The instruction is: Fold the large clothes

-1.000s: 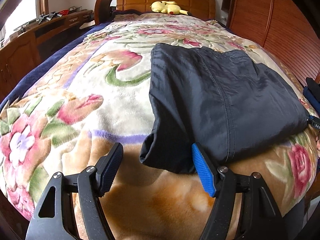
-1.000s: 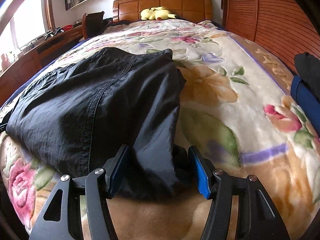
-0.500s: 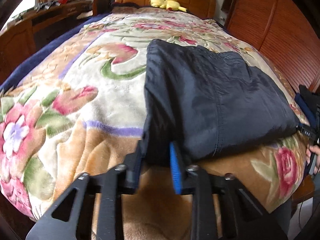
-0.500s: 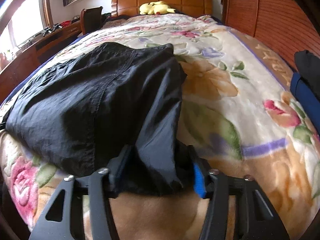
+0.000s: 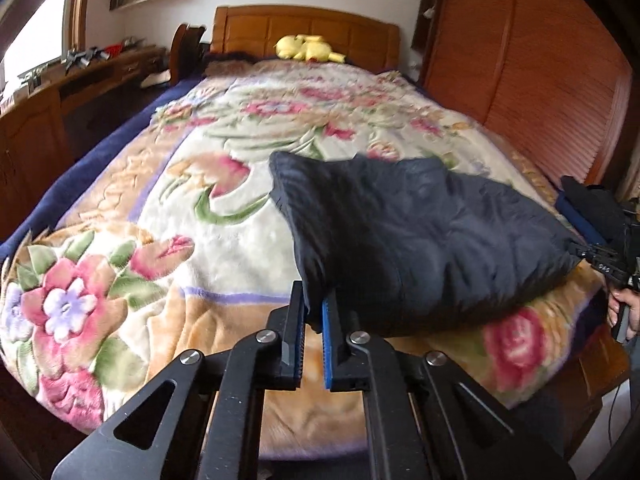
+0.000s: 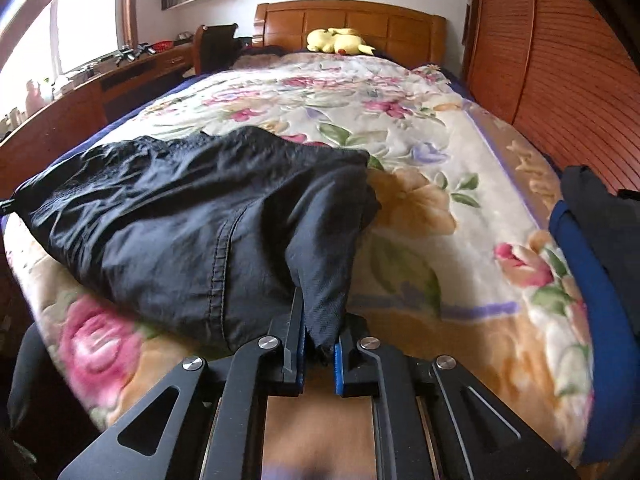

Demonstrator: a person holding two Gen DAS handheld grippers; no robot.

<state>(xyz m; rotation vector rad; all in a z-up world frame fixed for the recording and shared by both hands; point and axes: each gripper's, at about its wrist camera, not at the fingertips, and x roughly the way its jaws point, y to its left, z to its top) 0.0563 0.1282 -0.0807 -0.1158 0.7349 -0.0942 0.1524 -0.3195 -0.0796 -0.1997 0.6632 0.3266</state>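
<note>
No brand, label or legible writing can be made out in either view. In the left wrist view, the left gripper (image 5: 314, 314) is seen pinching the near left corner of the black garment (image 5: 420, 236), which is spread across the middle right of the frame on the floral blanket (image 5: 140, 240). The right gripper (image 6: 320, 332) is closing, with the near right corner of the black garment (image 6: 192, 216) between its pads, low in the centre of the frame. Only the left wrist view shows the right gripper from outside, at the right edge, held by a hand (image 5: 624, 312). Only the right wrist view shows folded dark and blue clothes (image 6: 592, 260) at the right. A yellow plush toy (image 6: 340, 42) is seen by the headboard (image 6: 360, 20) in both.
</note>
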